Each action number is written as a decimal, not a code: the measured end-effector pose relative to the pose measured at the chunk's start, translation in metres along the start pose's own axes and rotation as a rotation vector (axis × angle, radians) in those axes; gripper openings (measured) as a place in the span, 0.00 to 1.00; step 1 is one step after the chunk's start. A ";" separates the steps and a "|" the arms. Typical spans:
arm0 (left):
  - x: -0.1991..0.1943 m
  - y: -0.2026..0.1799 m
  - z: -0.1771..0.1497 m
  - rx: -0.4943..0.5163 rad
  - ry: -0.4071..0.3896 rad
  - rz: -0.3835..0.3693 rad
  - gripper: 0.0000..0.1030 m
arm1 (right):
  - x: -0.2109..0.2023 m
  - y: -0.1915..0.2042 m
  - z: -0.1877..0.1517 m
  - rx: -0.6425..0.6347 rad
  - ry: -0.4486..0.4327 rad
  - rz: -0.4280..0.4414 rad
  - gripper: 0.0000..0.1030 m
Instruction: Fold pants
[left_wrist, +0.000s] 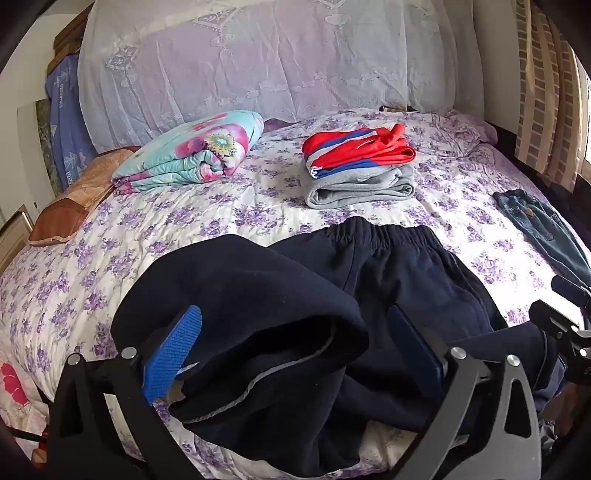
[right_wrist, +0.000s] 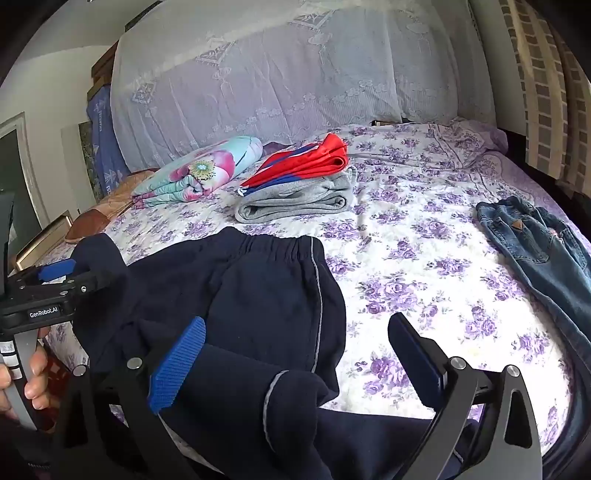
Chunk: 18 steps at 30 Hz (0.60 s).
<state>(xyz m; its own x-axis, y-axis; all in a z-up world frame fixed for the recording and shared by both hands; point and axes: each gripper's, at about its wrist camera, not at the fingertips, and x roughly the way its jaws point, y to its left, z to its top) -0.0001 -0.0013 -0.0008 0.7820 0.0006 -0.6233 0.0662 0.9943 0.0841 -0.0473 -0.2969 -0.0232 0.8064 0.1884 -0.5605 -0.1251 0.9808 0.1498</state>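
Observation:
Dark navy pants (left_wrist: 388, 266) with an elastic waistband lie on the flowered bed cover (left_wrist: 207, 221), waistband away from me. One leg is doubled back over the body, its grey-piped cuff between the fingers of my left gripper (left_wrist: 291, 317). That gripper stands wide open, its blue pads (left_wrist: 173, 350) on either side of the fold and not pinching it. In the right wrist view my right gripper (right_wrist: 295, 325) is also wide open, straddling the other leg of the pants (right_wrist: 258, 280). The left gripper (right_wrist: 62, 275) shows at the left there, held by a hand (right_wrist: 33, 373).
A folded stack, red-and-blue on grey (left_wrist: 358, 166), sits mid-bed beyond the pants. A folded floral blanket (left_wrist: 192, 151) and a brown pillow (left_wrist: 74, 199) lie at the left. Blue jeans (right_wrist: 543, 251) lie unfolded at the right edge. A lace-covered pile (left_wrist: 277, 55) backs the bed.

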 end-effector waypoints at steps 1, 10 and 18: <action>0.000 -0.001 0.000 0.004 0.001 0.000 0.95 | 0.001 0.000 0.000 0.003 0.004 0.002 0.97; 0.003 -0.002 -0.001 -0.020 0.005 0.001 0.95 | 0.008 -0.002 0.004 0.000 0.017 0.008 0.97; 0.000 0.004 -0.001 -0.022 0.005 -0.006 0.95 | 0.004 0.005 0.000 -0.006 0.001 -0.001 0.97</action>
<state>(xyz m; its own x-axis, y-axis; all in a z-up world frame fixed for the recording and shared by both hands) -0.0003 0.0024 -0.0015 0.7787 -0.0051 -0.6274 0.0576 0.9963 0.0635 -0.0451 -0.2913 -0.0246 0.8058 0.1879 -0.5616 -0.1278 0.9811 0.1450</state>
